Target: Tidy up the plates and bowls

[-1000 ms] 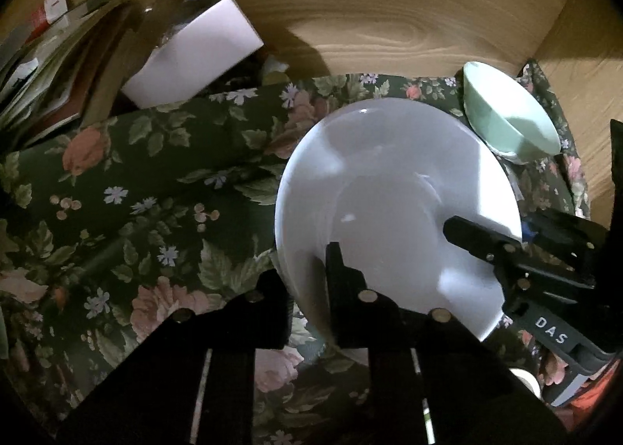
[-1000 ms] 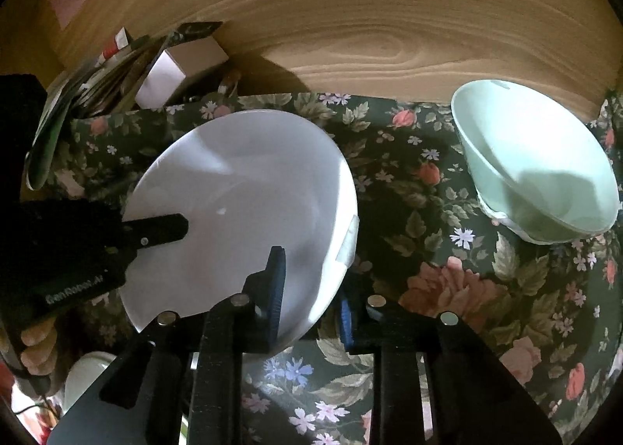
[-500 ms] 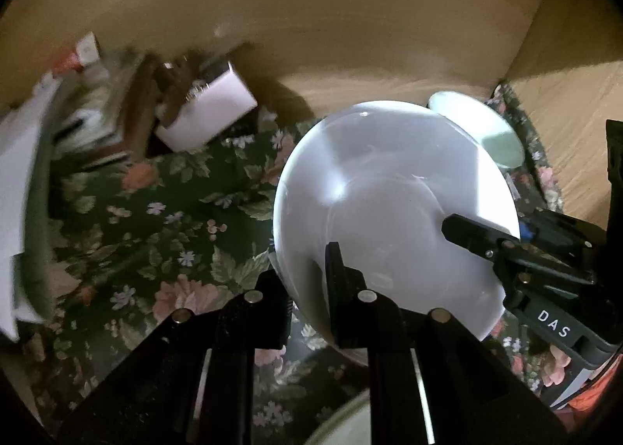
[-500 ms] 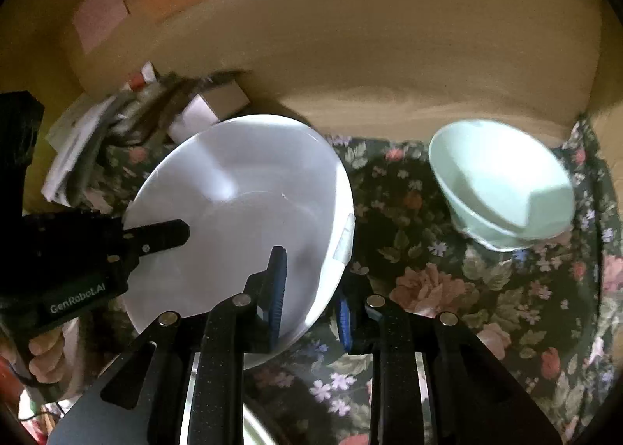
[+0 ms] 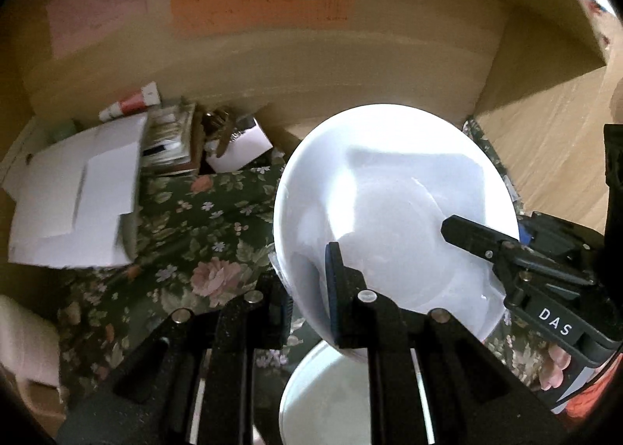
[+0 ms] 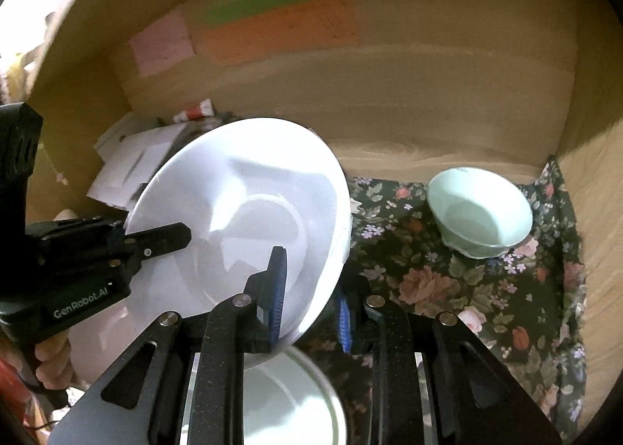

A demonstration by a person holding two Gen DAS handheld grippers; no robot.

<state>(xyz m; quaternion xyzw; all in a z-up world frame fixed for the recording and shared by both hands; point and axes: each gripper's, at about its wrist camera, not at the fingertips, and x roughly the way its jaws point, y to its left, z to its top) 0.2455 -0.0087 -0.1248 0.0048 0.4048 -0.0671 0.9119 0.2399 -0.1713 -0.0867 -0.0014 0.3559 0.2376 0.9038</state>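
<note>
A large white plate [image 5: 393,211] is held in the air, tilted, above the floral cloth [image 5: 194,226]. My left gripper [image 5: 309,289] is shut on its near left rim. My right gripper [image 6: 309,293] is shut on its right rim, with the plate [image 6: 233,219] filling the left of that view. The right gripper also shows at the right of the left wrist view [image 5: 506,250]. Below the plate lies another white dish [image 6: 288,402]. A pale green bowl [image 6: 479,211] sits on the cloth [image 6: 447,289] at the back right.
Papers, envelopes and a small white box [image 5: 78,191] are piled at the back left. A wooden back wall [image 6: 389,113] with coloured sticky notes [image 6: 280,28] and a wooden side wall [image 6: 595,211] enclose the space.
Both grippers have lifted the plate up and back from the cloth. The wall notes and the white dish below have come into view; the green bowl looks farther away.
</note>
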